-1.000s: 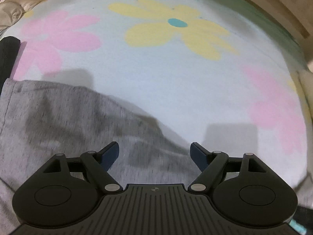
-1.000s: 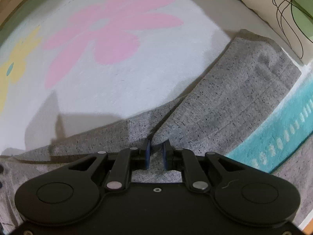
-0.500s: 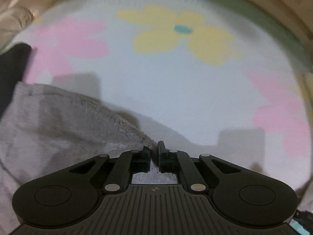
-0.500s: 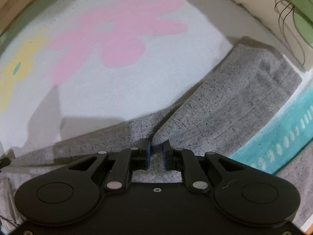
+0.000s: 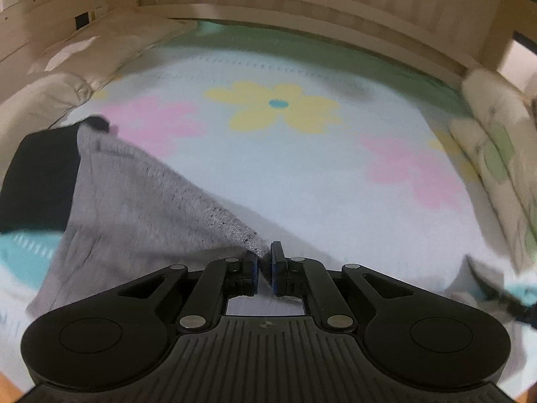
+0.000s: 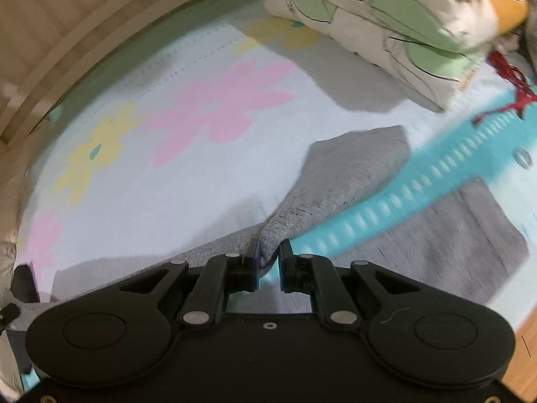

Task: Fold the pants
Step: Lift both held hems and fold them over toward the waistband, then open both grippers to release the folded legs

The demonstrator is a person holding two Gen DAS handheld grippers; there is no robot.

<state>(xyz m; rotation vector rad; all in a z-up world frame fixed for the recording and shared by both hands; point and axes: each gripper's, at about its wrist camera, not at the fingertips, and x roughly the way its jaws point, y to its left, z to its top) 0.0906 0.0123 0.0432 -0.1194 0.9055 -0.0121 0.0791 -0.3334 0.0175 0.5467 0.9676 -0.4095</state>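
Observation:
The grey speckled pants [image 5: 134, 201] lie on a flowered bedspread [image 5: 302, 174]. In the left wrist view my left gripper [image 5: 264, 267] is shut on an edge of the pants and holds it lifted; the cloth hangs down to the left. In the right wrist view my right gripper [image 6: 269, 262] is shut on another edge of the pants [image 6: 342, 174], also lifted, with the cloth stretching ahead to the right. A further grey part [image 6: 463, 235] lies flat at the lower right.
A wooden bed frame [image 5: 302, 10] runs along the far side. A folded cream and green quilt [image 6: 386, 16] lies at the upper right. A teal band [image 6: 419, 181] crosses the spread. A black cloth [image 5: 37, 181] lies at the left. Cream pillows [image 5: 67, 77] sit far left.
My left gripper closed on the pants edge, then lifted it. Both grippers have risen and pulled back with the cloth, so more of the bed and frame shows.

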